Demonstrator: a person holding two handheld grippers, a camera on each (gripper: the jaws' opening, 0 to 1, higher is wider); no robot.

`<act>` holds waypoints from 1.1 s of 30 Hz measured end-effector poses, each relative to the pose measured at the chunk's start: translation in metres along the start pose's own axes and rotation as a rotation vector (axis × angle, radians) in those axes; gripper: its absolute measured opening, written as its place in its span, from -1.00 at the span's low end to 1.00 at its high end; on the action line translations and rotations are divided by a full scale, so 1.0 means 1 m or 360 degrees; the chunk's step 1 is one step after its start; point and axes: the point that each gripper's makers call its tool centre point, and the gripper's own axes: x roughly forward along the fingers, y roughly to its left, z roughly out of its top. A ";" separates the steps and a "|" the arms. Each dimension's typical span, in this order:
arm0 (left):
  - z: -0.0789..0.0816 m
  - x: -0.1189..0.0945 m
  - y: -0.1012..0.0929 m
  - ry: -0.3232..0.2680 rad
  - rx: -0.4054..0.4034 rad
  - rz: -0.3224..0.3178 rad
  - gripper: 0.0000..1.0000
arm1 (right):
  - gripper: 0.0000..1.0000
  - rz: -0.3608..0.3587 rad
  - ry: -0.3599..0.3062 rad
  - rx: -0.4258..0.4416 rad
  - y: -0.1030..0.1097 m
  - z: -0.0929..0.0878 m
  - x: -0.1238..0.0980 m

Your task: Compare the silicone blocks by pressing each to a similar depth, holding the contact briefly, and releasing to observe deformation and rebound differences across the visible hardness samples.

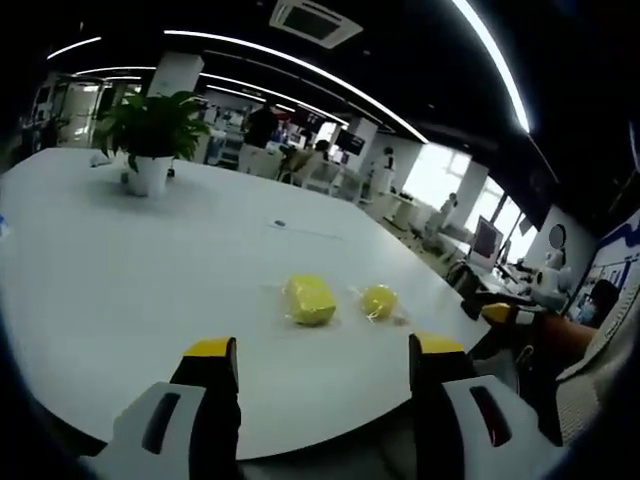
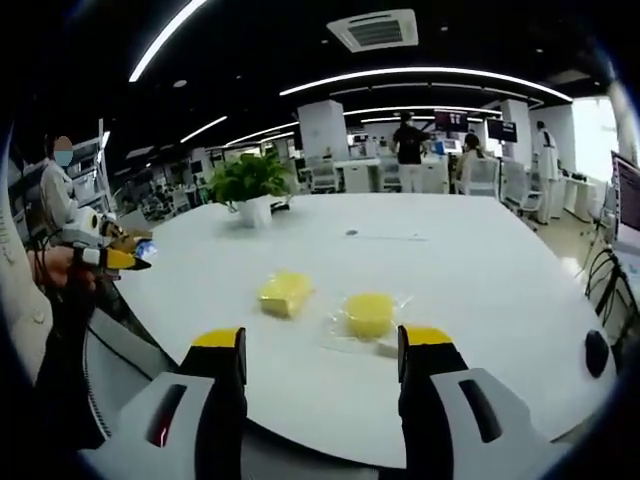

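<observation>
Two yellow silicone blocks lie on a big white table (image 1: 120,290). In the left gripper view the squarish block (image 1: 310,300) sits left of the rounder block (image 1: 379,300), both just beyond my left gripper (image 1: 323,350), which is open and holds nothing. In the right gripper view the squarish block (image 2: 285,293) lies ahead left and the rounder block (image 2: 369,313), resting on clear plastic film, lies ahead right. My right gripper (image 2: 321,340) hangs open short of them, touching neither. The left gripper (image 2: 120,258) shows at the left edge, held by a hand.
A potted green plant (image 1: 150,140) (image 2: 250,190) in a white pot stands farther back on the table. The near table edge (image 2: 330,450) curves just under the jaws. People, desks and monitors (image 2: 410,145) fill the office behind. Cables (image 2: 600,290) hang at the right.
</observation>
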 end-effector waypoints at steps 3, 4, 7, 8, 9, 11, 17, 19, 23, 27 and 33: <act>0.000 0.000 0.002 0.0001 0.0000 -0.0001 0.37 | 0.13 0.0006 -0.0021 0.0033 0.001 0.004 0.000; -0.001 0.000 0.003 0.0005 0.0000 0.0001 0.37 | 0.13 0.0003 -0.0019 0.0026 0.000 0.004 0.001; -0.002 0.000 0.005 0.0008 -0.0003 0.0000 0.37 | 0.12 0.0009 -0.0009 0.0017 0.001 0.005 0.001; -0.002 0.000 0.005 0.0010 -0.0005 0.0001 0.37 | 0.12 0.0014 -0.0007 0.0020 0.002 0.005 0.002; -0.002 0.000 0.005 0.0009 -0.0005 0.0002 0.37 | 0.12 0.0014 -0.0006 0.0015 0.002 0.005 0.002; -0.002 0.000 0.006 0.0003 -0.0012 0.0003 0.37 | 0.12 0.0016 -0.0004 0.0017 0.002 0.004 0.002; -0.004 0.000 0.006 0.0005 -0.0016 0.0008 0.37 | 0.12 0.0015 0.0014 0.0005 0.001 -0.001 0.003; -0.004 -0.001 0.007 0.0005 -0.0018 0.0013 0.37 | 0.12 0.0020 0.0014 0.0009 0.002 -0.002 0.004; -0.004 -0.001 0.006 0.0004 -0.0017 0.0015 0.37 | 0.13 0.0019 0.0008 0.0016 0.000 -0.002 0.004; -0.006 0.000 0.006 0.0011 -0.0018 0.0016 0.37 | 0.13 0.0014 0.0011 0.0015 -0.002 -0.004 0.004; -0.007 0.000 0.005 0.0014 -0.0022 0.0015 0.37 | 0.13 0.0012 0.0007 0.0028 -0.004 -0.006 0.004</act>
